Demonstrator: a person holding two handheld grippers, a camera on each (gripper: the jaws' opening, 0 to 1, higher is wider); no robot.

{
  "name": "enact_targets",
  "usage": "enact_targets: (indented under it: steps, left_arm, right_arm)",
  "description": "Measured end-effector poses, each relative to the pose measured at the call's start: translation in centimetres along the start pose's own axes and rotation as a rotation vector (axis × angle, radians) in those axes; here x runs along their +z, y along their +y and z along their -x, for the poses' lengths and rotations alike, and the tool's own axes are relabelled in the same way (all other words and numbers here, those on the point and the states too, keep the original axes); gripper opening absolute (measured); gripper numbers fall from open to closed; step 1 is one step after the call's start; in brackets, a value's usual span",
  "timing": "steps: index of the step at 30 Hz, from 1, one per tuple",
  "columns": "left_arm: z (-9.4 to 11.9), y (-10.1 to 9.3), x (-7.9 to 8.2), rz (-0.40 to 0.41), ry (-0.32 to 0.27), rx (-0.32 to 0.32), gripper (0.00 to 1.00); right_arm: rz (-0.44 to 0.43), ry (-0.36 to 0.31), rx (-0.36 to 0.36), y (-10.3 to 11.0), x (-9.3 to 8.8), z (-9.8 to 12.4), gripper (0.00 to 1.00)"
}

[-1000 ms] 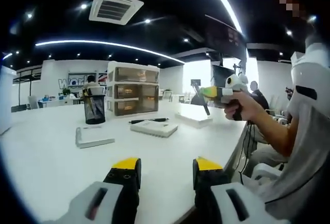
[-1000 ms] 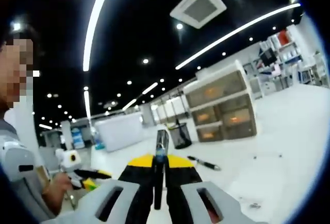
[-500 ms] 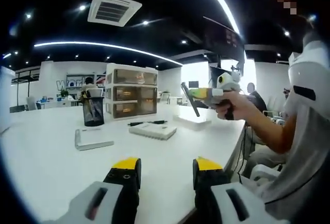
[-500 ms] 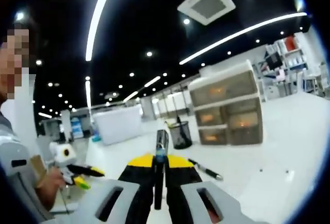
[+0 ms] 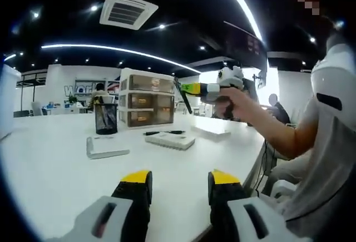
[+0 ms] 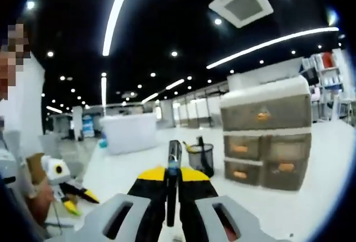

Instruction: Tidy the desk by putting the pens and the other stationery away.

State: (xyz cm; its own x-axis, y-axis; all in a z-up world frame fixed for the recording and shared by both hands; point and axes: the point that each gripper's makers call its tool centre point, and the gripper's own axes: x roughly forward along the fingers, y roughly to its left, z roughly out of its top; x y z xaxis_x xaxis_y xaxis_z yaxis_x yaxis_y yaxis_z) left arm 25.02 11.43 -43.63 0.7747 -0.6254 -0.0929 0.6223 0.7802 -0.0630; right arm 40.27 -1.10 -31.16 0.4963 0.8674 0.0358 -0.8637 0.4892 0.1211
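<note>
Right claw (image 6: 172,183) closed on a slim dark pen (image 6: 173,161), upright between the yellow-tipped jaws, raised above the white tabletop (image 5: 50,169); beyond it, a black mesh pen cup (image 6: 201,159) beside a drawer unit (image 6: 266,136); left claw (image 5: 178,181) wide open, holding nothing.

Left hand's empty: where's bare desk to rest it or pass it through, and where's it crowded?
Bare: the white desk from the left gripper up to the grey angled piece, and left of that piece. Crowded: the back, with mesh pen cup, drawer unit, notebook, black pen, and the right gripper carrying a pen overhead.
</note>
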Motion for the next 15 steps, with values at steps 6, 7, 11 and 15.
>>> enact_targets:
  steps: [6, 7, 11, 15]
  left_arm:
    - [0.3, 0.4, 0.4, -0.003, -0.009, 0.009, 0.4]
    - [0.3, 0.5, 0.4, -0.003, -0.01, 0.01, 0.4]
    - [0.5, 0.8, 0.4, -0.005, -0.008, 0.02, 0.4]
    - [0.4, 0.9, 0.3, 0.004, -0.013, 0.024, 0.4]
  right_arm:
    - [0.136, 0.034, 0.001, 0.0, 0.6, -3.3, 0.05]
    - [0.137, 0.032, 0.001, 0.0, 0.7, -3.6, 0.05]
    - [0.114, 0.007, 0.001, -0.8, 1.3, -5.5, 0.05]
    - [0.011, -0.03, -0.011, -2.2, 1.6, -7.6, 0.05]
